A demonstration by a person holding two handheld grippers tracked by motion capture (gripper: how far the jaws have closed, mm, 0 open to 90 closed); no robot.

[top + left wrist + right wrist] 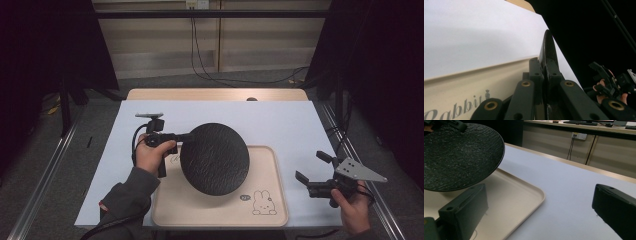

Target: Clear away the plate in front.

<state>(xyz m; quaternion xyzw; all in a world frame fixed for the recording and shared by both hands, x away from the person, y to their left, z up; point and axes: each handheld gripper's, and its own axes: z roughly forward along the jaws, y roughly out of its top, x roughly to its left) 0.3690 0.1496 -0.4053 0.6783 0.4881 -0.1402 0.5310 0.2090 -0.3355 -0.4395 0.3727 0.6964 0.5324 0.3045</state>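
Observation:
A round black textured plate (216, 159) hangs tilted above the beige tray (272, 200), and my left gripper (187, 136) is shut on its left rim. In the left gripper view the plate (548, 47) appears edge-on, pinched between the two jaws, over the tray (474, 80) with its printed lettering. My right gripper (312, 167) is held open near the table's right edge, nothing between its jaws. In the right gripper view the plate (459, 155) floats at upper left above the tray's corner (531, 195).
A light blue mat (290, 125) covers the wooden table (215, 94). The tray has a rabbit drawing (263, 202) at its near right corner. Dark curtains stand at both sides; cables (210, 75) lie on the floor beyond the table.

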